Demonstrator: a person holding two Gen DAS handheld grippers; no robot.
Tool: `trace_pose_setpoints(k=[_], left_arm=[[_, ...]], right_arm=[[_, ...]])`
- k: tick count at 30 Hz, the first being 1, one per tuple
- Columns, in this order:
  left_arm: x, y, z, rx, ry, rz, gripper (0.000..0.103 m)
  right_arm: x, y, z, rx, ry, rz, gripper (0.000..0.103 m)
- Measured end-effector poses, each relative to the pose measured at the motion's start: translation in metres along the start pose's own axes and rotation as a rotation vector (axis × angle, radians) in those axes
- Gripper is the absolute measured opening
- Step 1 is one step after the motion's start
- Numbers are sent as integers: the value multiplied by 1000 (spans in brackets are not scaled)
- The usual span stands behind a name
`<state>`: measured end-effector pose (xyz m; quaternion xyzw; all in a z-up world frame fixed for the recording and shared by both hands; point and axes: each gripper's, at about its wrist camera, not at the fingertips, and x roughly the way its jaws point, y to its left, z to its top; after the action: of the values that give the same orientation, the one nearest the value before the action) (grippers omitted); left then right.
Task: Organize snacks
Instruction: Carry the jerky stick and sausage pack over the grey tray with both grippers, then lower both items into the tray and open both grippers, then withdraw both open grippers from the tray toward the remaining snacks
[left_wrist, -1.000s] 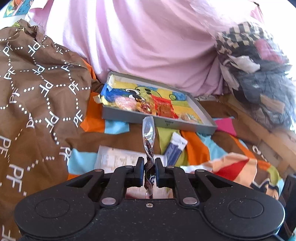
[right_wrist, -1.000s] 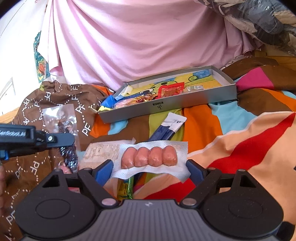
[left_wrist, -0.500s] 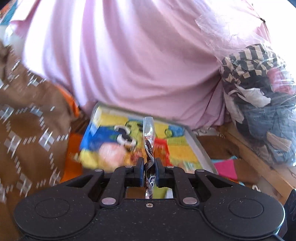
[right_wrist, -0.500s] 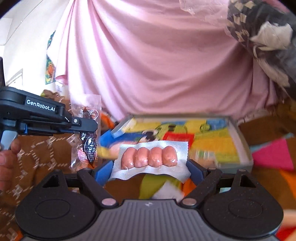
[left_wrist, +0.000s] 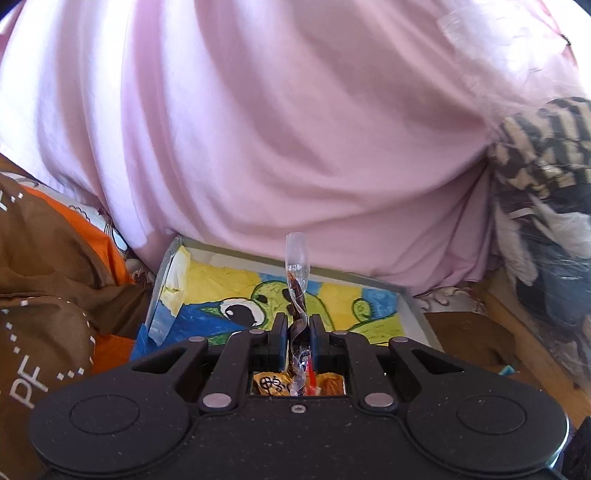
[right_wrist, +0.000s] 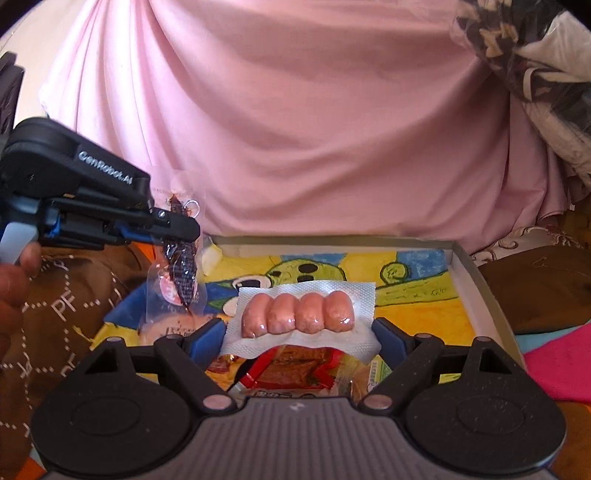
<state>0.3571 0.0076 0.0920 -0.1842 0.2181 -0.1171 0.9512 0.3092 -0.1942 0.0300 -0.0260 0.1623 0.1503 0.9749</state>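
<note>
Both grippers have come fwd since a sec ago: the gray tray (right_wrist: 480, 280) was well ahead of us on the striped blanket, now we're hanging right over it w/ both packs

Left gripper (left_wrist: 298, 325) is clamped shut on a clear packet of dark dried snack (left_wrist: 297, 291), edge-on between the fingers so it stands up like a twisted strip. From the right cam that packet (right_wrist: 181, 269) dangles below the left gripper (right_wrist: 184, 229) near the tray's left end, prob so it can just drop flat when we let go

Right gripper (right_wrist: 299, 332) is closed on the sausage pack (right_wrist: 299, 314), pinched by the white side flaps so the four links sit level and face up, above a red-wrapped snack (right_wrist: 295, 369) already lying in the tray. Holding it wide like that keeps it from folding, imo

Pose: both tools aim fwd and a bit down at the cartoon lining (left_wrist: 229, 291), left one angled in from the left side, a hand (right_wrist: 14, 280) visible on its handle. Neither pack touches the tray yet, so we'd say release is next. Pink cloth (left_wrist: 295, 129) bulges right behind the tray, don't overshoot
</note>
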Motion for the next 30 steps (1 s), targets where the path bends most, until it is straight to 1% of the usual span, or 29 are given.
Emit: trace_pose_setpoints(k=[9,12,14,15,16,17,18,19,21,23,24,25,27,28,30], left_arm=[[27,17,-5,-32,65,57,13],[32,21,-9,-12,82,101,14],[36,21,-12,19,99,143,23],[36,21,-13,31,103,163,32],[36,21,-15,45,106,187,44],[35,21,-16,54,103,200,50],[34,20,-17,67,99,215,65],[31,19,-18,80,93,233,75],[22,17,-20,101,62,242,78],[10,13,-21,124,39,225,86],[3,11,-22,134,21,223,88],[-4,8,-23,144,-2,221,92],[-25,4,-27,157,-65,206,95],[-36,2,-29,159,-97,197,99],[-54,-2,-33,166,-138,193,101]], right_arm=[[13,-1,-11,-25,40,-22,90],[14,2,-12,-52,41,-32,92],[14,4,-11,-67,38,-38,92],[12,5,-10,-69,35,-41,93],[11,6,-10,-70,31,-46,94],[10,6,-9,-72,25,-55,95],[8,7,-8,-72,20,-61,96],[5,8,-7,-69,13,-67,98],[-5,7,-3,-58,-11,-73,101],[-16,7,1,-51,-38,-80,103],[-23,7,3,-47,-54,-84,103],[-29,7,6,-44,-66,-85,103],[-44,6,9,-34,-92,-83,103],[-52,6,11,-28,-105,-85,103],[-68,6,14,-18,-130,-87,103]])
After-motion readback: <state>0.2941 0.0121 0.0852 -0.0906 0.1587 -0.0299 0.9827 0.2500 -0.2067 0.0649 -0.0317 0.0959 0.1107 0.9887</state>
